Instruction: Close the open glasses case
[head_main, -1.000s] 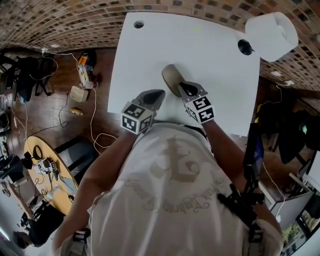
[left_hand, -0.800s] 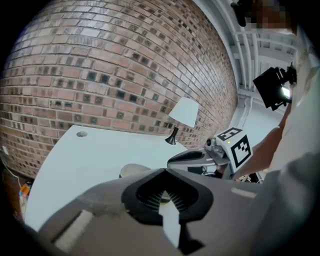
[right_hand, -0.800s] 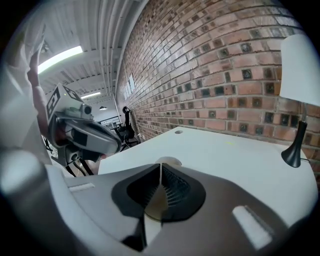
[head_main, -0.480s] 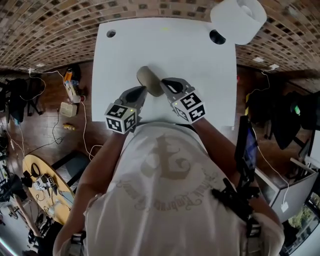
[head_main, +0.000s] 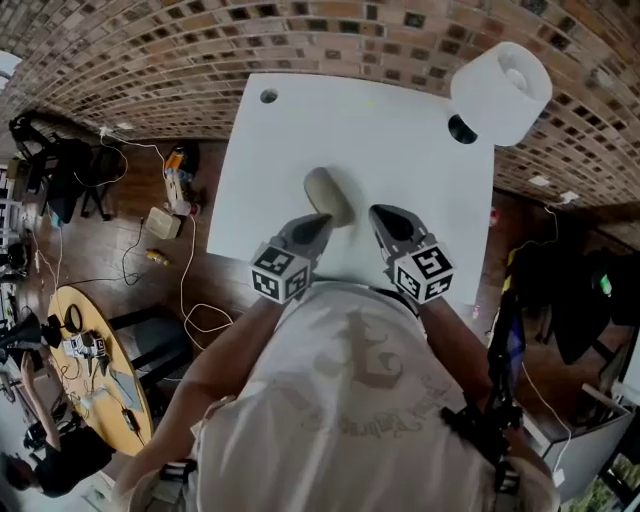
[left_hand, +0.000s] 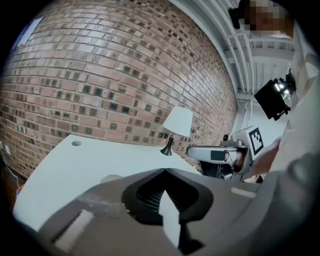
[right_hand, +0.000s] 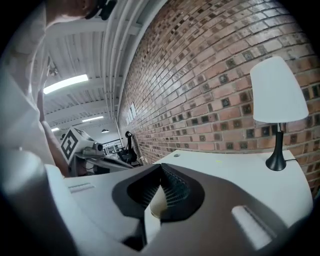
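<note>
Right gripper (head_main: 384, 214) has lifted off the closed glasses case (head_main: 328, 194); both it and left gripper (head_main: 319, 221) keep fingers together.

No word, number or brand is showing clearly enough to be read. Curved gothic lettering is running beneath an emblem on the person's shirt (head_main: 350, 385), but it is coming out too blurred to make out. The left cube (head_main: 279, 275) on the left hand-held gripper (head_main: 320, 220) and the right cube (head_main: 424, 273) on the right hand-held gripper (head_main: 380, 212) are showing only black-and-white square patterns, no letters or digits.
</note>
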